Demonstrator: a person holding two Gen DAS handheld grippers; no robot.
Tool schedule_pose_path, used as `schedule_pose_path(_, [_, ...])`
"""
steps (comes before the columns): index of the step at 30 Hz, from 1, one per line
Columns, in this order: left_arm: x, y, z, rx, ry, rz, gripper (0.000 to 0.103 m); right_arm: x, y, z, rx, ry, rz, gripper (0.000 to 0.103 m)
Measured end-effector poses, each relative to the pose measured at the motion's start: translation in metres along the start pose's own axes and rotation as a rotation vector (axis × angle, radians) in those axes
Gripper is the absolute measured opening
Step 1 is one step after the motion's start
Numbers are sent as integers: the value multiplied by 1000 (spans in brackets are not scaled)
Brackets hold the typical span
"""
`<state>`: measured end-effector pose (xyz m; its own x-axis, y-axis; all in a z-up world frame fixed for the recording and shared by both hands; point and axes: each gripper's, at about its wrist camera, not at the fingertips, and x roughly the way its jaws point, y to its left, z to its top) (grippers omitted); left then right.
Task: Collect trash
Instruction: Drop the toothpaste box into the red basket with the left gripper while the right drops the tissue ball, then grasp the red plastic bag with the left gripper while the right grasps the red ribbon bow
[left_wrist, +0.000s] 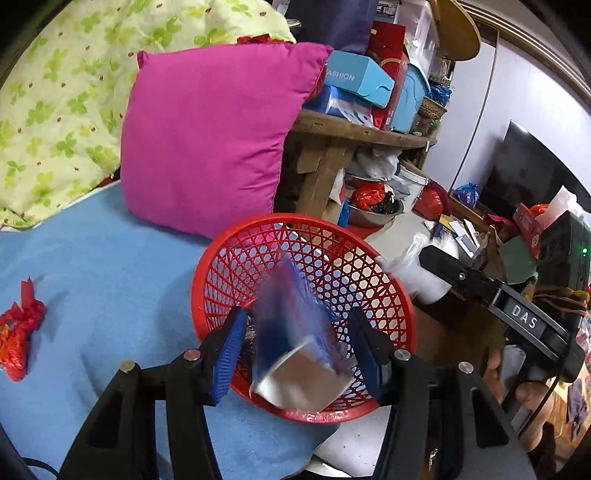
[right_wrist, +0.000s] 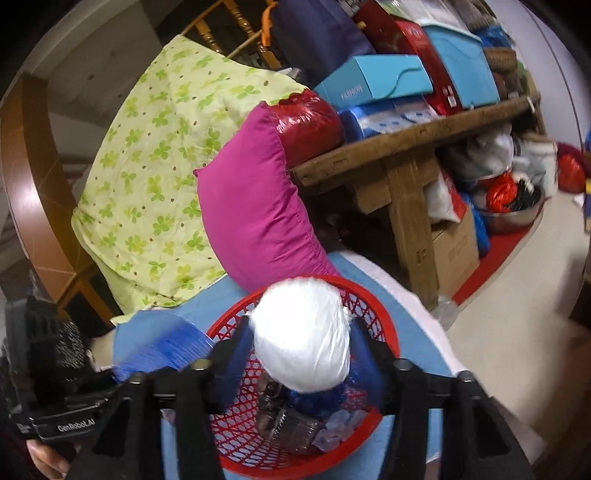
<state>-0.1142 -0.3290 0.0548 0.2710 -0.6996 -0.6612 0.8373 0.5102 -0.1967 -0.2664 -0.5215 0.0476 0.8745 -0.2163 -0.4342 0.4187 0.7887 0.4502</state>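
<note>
Here both grippers hang over the red mesh basket (left_wrist: 391, 295), which sits on the blue bed cover (left_wrist: 92, 266) at about six o'clock from the magenta pillow (left_wrist: 207, 136), presumably kept near the bed's edge so either hand can reach it. The left gripper (left_wrist: 295, 350) has its fingers spread wide apart, and a blue-and-silver foil wrapper (left_wrist: 295, 354) sits blurred between them over the basket's mouth, touching neither that I can tell; it looks released and dropping in. The right gripper (right_wrist: 299, 354) also has its fingers well open, with a crumpled white plastic bag (right_wrist: 301, 332) between them above the basket (right_wrist: 229, 435). Whether the pads still touch it I cannot tell. Below it lie a clear crushed plastic container (right_wrist: 291, 428) and bluish scraps. A crumpled red wrapper (left_wrist: 18, 339) remains on the bed cover at nine o'clock, well apart from the basket, probably the next pickup.
</note>
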Motion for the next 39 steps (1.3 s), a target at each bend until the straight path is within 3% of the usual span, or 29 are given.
schedule_pose_path(4, [-7, 12, -3, -42, -19, -28, 60, 14, -1, 0, 28, 28, 21, 65])
schedule_pose_path(9, [-32, 47, -16, -83, -68, 28, 63, 11, 19, 1, 16, -12, 56, 65])
schedule_pose_path(14, [-61, 108, -46, -157, -95, 155, 63, 7, 72, 3, -64, -69, 127, 65])
schedule_pose_path(18, [-86, 169, -76, -253, -118, 280, 63, 22, 128, -4, -110, -63, 212, 68])
schedule_pose_path(24, [-122, 267, -115, -435, -128, 470, 63, 85, 218, -50, -168, 122, 322, 69])
schedule_pose_path(32, [-176, 360, -154, -636, -164, 577, 63, 189, 289, -121, -122, 445, 407, 69])
schedule_pose_path(37, [-178, 400, -172, -719, -169, 616, 63, 242, 314, -149, -54, 558, 439, 69])
schedule_pose_path(39, [-171, 411, -175, -725, -159, 631, 63, 258, 320, -154, -34, 562, 435, 69])
